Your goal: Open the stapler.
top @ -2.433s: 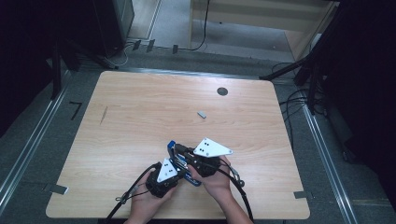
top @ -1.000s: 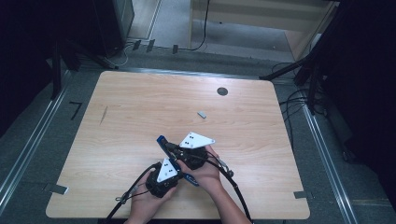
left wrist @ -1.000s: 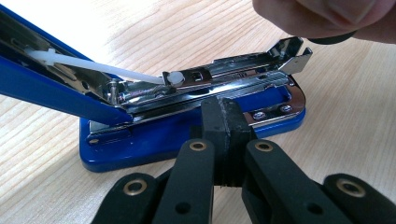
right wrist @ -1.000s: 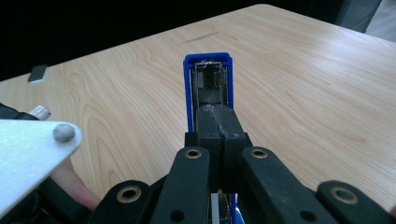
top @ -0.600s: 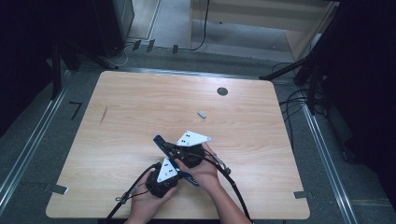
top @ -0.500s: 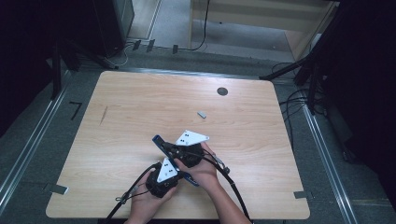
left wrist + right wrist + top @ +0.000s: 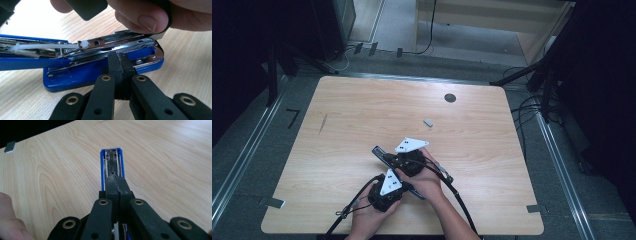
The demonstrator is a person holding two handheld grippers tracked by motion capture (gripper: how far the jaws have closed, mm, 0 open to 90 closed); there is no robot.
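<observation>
A light wooden desk [image 7: 362,115] stands on grey carpet floor [image 7: 267,150]; metal rails [image 7: 242,160] flank it, cables [image 7: 532,112] trail right, surroundings dark.

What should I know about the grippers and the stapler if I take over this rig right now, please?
Left gripper: shut, jaws pressed on the base of the blue stapler.
Right gripper: shut, on the swung-open top arm.
The stapler lies at the near middle of the table; its metal staple channel is exposed.
A small grey staple strip lies apart, farther up the table.
Done: stapler opened.
Left, probably: fetch the strip, load it, close the stapler.
</observation>
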